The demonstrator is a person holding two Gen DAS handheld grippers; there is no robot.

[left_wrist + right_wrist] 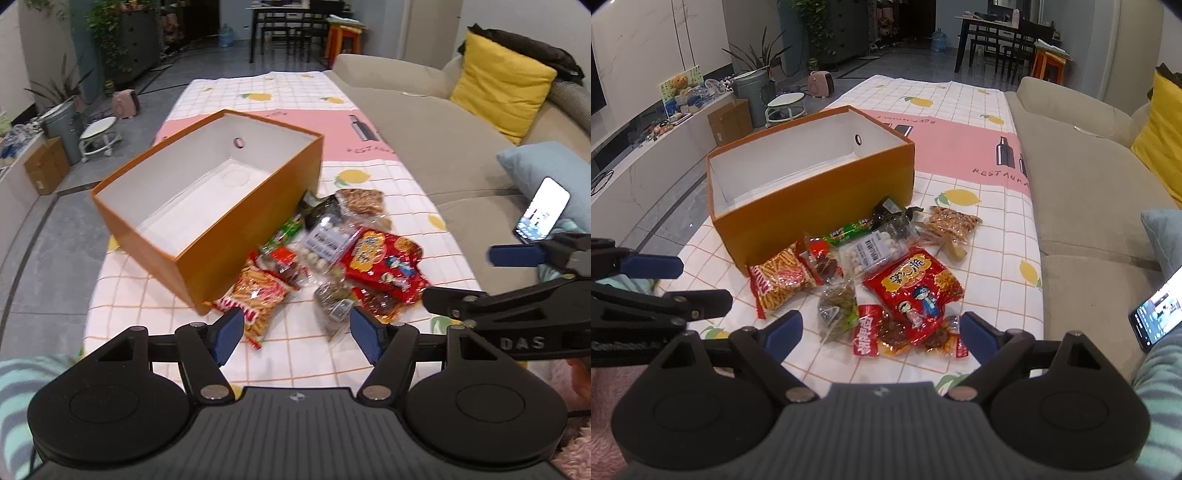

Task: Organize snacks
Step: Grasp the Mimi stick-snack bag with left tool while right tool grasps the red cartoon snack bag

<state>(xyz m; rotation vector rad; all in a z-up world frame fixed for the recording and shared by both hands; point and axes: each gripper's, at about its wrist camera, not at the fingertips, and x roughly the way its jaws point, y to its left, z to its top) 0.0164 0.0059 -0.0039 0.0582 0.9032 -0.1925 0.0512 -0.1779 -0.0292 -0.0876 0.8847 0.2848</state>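
A heap of snack packets [886, 280] was seen on the checked cloth of the desk [982, 236], touching the near side of an open orange box [812, 192]. The left hand-held gripper [297, 334] and right hand-held gripper [881, 338] were held spread above the packets, nothing pinched.

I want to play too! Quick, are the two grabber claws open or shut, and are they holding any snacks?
Left gripper: open, holding nothing.
Right gripper: open, holding nothing; the snacks lie on the cloth.
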